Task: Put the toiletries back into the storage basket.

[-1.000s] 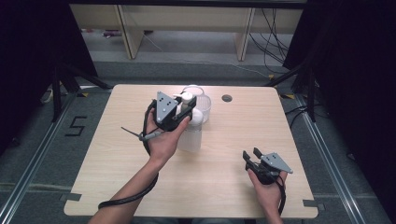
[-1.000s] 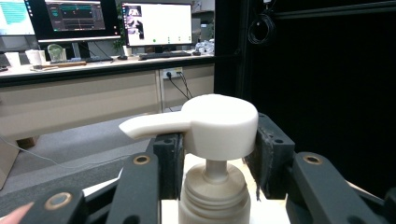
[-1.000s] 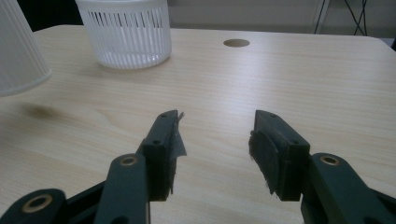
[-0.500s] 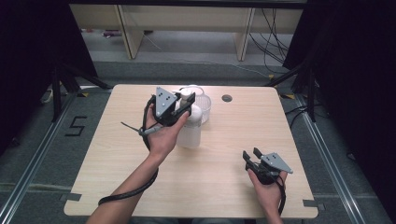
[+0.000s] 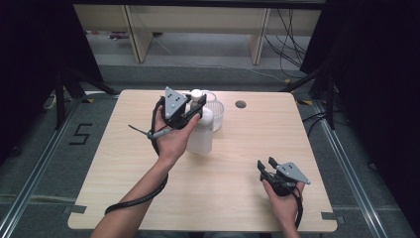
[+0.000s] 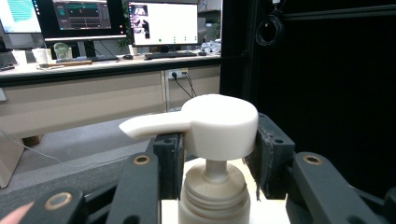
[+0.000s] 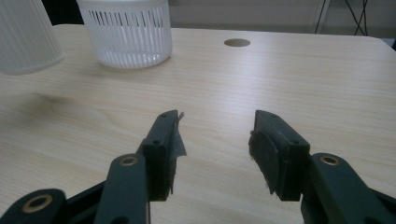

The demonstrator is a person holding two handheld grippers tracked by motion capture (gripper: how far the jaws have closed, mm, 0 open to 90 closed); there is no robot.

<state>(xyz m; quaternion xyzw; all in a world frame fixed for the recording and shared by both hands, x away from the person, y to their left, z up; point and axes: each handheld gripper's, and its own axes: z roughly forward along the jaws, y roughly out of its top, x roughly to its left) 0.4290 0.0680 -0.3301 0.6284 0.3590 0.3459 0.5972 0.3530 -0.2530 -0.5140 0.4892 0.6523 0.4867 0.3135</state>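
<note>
Little has shifted since earlier: left gripper (image 5: pixel 194 105) clamps the white plastic pump bottle (image 5: pixel 200 136) at its pump head (upright, beside the white slatted plastic basket (image 5: pixel 216 112)); right gripper (image 5: pixel 266 164) rests apart, jaws parted, holding nothing.

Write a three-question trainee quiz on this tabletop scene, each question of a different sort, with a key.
1. True or false: the left gripper has its jaws on either side of the pump head of the white pump bottle.
2. What stands just behind that bottle? A) a metal pan B) a white slatted basket C) a red mug
3. Fill in: the right gripper has its jaws ____, nothing between them.

Key: 1 true; 2 B; 3 open
</note>
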